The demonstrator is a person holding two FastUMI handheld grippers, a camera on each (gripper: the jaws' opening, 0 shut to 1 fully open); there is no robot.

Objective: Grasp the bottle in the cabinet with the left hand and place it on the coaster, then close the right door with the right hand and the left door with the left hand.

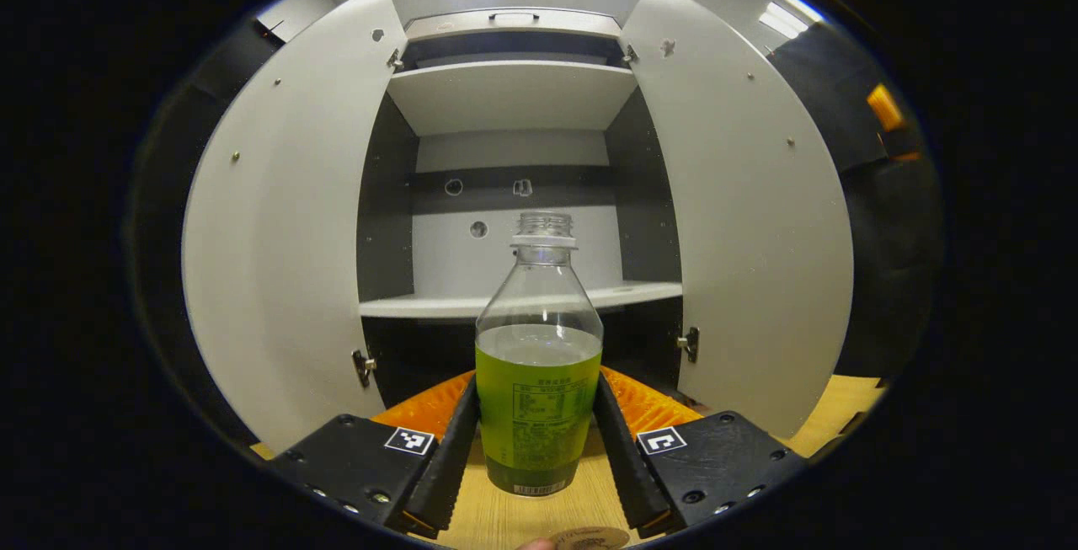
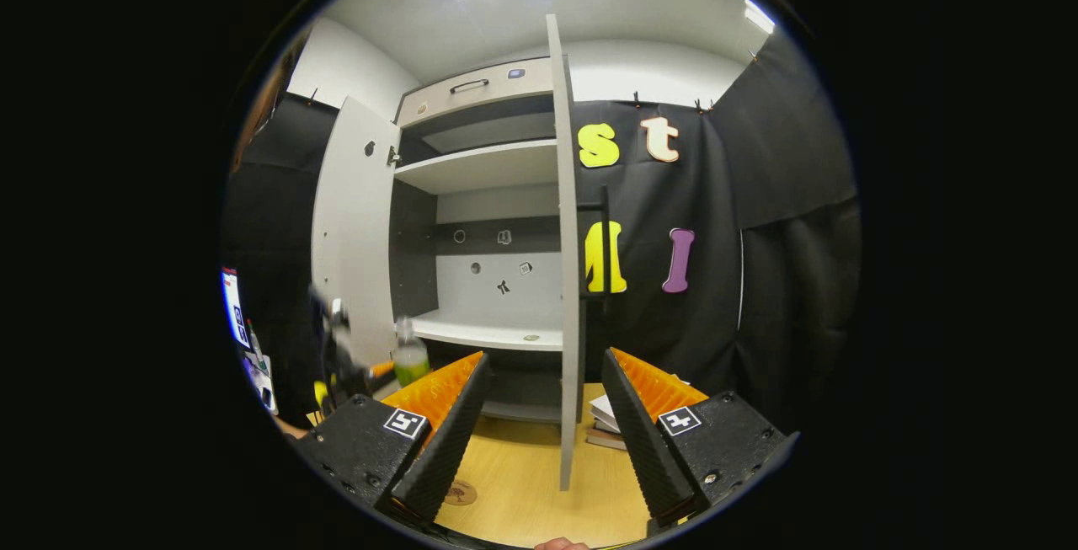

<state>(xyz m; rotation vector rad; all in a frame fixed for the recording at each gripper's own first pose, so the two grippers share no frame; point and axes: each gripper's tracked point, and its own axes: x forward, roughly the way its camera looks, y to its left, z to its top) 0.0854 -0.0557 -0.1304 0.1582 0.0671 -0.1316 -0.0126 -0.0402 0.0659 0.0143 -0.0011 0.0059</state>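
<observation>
Left gripper [image 1: 537, 440]: both fingers press the sides of the bottle [image 1: 539, 381], which stands upright, uncapped, part full of green liquid, held in front of the open cabinet [image 1: 514, 196]. Coaster [image 1: 592, 538] lies on the table [image 1: 505, 516] just below the bottle. Left door [image 1: 286, 221] and right door [image 1: 741, 213] stand open. Right gripper [image 2: 543, 432]: fingers apart, empty, facing the right door's edge.
</observation>
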